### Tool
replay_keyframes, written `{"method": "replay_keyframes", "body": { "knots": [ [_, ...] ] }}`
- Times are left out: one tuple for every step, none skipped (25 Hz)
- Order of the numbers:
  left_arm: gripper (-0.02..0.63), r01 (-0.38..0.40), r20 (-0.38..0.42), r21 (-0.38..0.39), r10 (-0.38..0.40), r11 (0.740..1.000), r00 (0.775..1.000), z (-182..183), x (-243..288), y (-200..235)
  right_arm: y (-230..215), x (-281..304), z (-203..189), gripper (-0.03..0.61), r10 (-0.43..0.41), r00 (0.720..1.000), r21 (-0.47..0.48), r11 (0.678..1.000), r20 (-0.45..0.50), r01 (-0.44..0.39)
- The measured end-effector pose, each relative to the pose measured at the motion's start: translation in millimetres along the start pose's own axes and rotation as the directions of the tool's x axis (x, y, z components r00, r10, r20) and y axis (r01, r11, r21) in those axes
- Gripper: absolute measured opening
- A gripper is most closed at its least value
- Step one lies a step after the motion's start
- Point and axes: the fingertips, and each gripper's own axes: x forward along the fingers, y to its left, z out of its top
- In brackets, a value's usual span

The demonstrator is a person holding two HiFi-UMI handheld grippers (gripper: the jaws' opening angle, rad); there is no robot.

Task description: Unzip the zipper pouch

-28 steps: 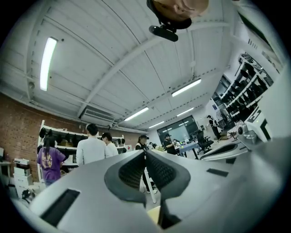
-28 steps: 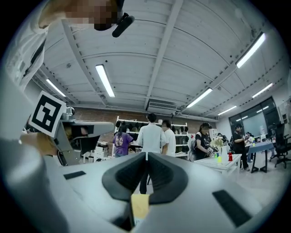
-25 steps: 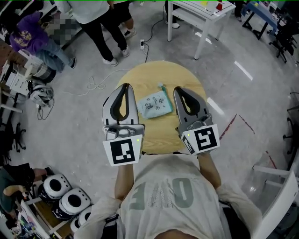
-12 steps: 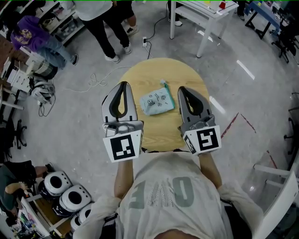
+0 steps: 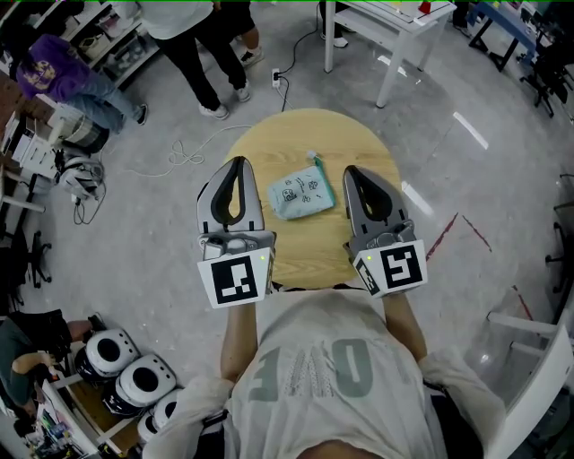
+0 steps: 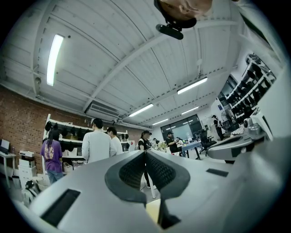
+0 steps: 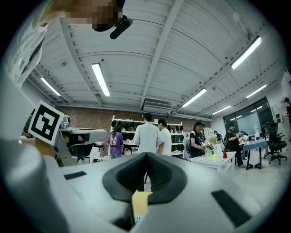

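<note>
- Wooden and round, the table is standing on a grey floor right in front of the person, seen from above in the head view.
- A light blue zipper pouch with small dark drawings is lying flat near the table's middle. Its teal zipper edge is running along the side nearer the right gripper. Whether the zipper is open is too small to tell.
- The left gripper is hovering just beside the pouch on one side and the right gripper just beside it on the other, with the pouch lying between them and touching neither.
- In the left gripper view, the jaws are pressing together pad to pad with nothing between them, pointing out across the room.
- In the right gripper view, the jaws are likewise meeting tip to tip and holding nothing.
- Each gripper's marker cube is facing upward near the person's chest, the left cube and the right cube.
- Beyond the table, people are standing on the floor, a white table is standing at the top, and a white cable is lying loose.
</note>
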Motion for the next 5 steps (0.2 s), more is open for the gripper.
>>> {"method": "replay_keyframes", "body": {
  "knots": [
    [0.029, 0.002, -0.008, -0.009, -0.002, 1.0, 1.0, -3.8, 1.2, 1.3, 0.1, 0.4, -1.2, 0.029, 0.002, 1.0, 0.0, 1.0, -0.003, -0.002],
    [0.029, 0.001, -0.014, -0.014, -0.001, 1.0, 1.0, -7.1, 1.9, 3.0, 0.4, 1.1, -2.2, 0.029, 0.004, 1.0, 0.0, 1.0, -0.006, -0.004],
    [0.029, -0.001, -0.019, -0.015, 0.001, 1.0, 1.0, -9.6, 2.0, 5.0, 0.9, 2.0, -2.8, 0.029, 0.006, 1.0, -0.001, 1.0, -0.007, -0.006],
    [0.029, -0.005, -0.022, -0.013, 0.005, 1.0, 1.0, -11.6, 1.7, 7.0, 1.6, 2.9, -3.2, 0.029, 0.008, 1.0, -0.001, 1.0, -0.008, -0.008],
    [0.029, -0.008, -0.024, -0.01, 0.008, 1.0, 1.0, -13.3, 1.4, 9.0, 2.3, 4.0, -3.5, 0.029, 0.01, 1.0, -0.002, 1.0, -0.008, -0.01]
  ]
}}
